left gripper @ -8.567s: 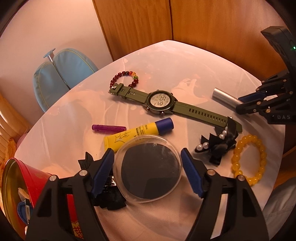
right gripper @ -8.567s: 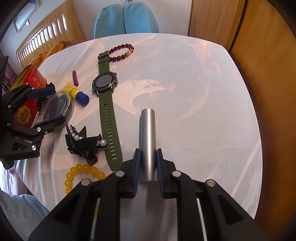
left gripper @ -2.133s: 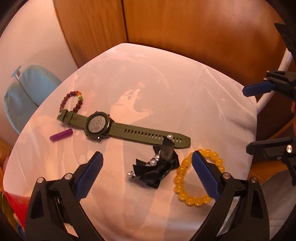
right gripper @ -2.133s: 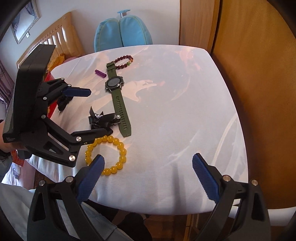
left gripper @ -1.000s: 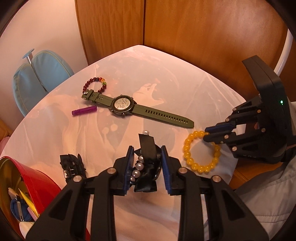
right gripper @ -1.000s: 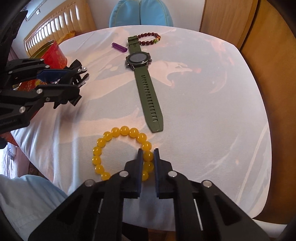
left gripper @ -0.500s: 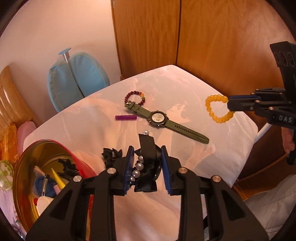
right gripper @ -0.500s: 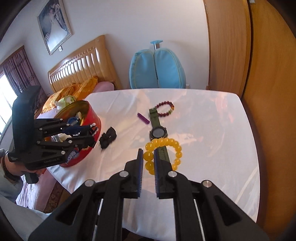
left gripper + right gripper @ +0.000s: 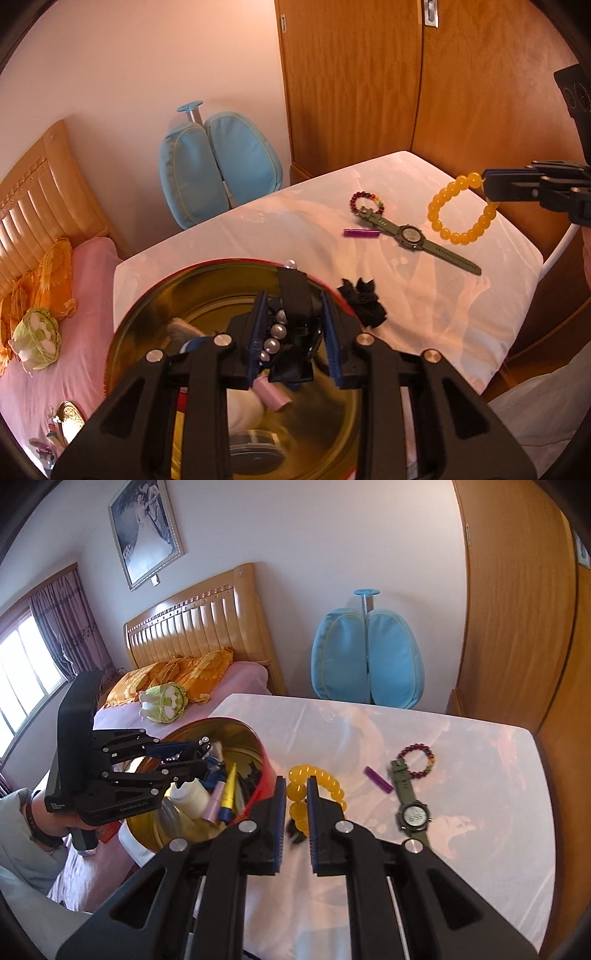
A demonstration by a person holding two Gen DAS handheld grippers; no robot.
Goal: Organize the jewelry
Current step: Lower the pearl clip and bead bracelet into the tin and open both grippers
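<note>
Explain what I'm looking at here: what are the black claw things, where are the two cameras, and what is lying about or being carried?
No robot here: a person holds a black two-finger gripper in each hand, and a fisheye camera on each looks forward along its fingers.

The left camera's picture shows the left gripper shut on a black ribbon hair bow with pearl beads, above the open red round tin with a gold inside, which already holds tubes and small bottles.

The right camera's picture shows the right gripper shut on a yellow bead bracelet, lifted off the table.

On the white-clothed table lie an olive-green digital wristwatch, a dark red bead bracelet, a small purple tube and another black bow beside the tin.

Behind are a blue chair back, a bed and wooden wardrobe doors.
</note>
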